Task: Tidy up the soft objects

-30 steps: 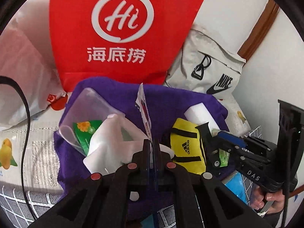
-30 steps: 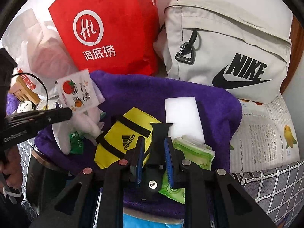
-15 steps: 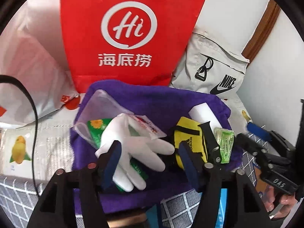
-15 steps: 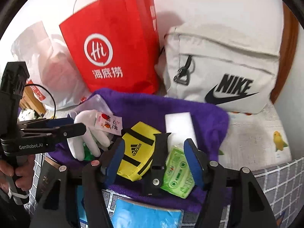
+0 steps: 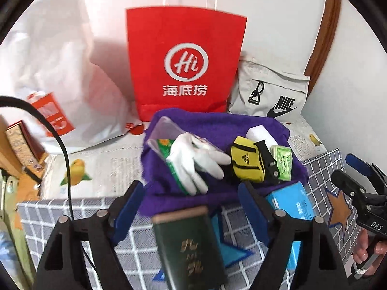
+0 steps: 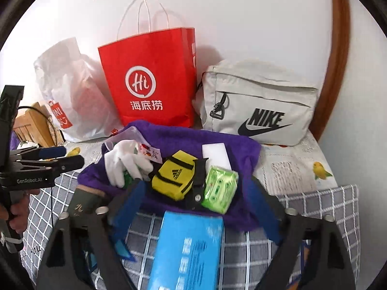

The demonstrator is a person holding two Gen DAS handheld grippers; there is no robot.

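With both the left claw [image 5: 191,207] and right claw [image 6: 200,207] just spread wide and empty, the white glove [image 5: 196,162] ahead of the left claw could slide off the purple towel [image 5: 217,125], since it lies loose near the edge.

A red paper bag [image 5: 186,62] stands beside a grey Nike bag [image 6: 258,104].
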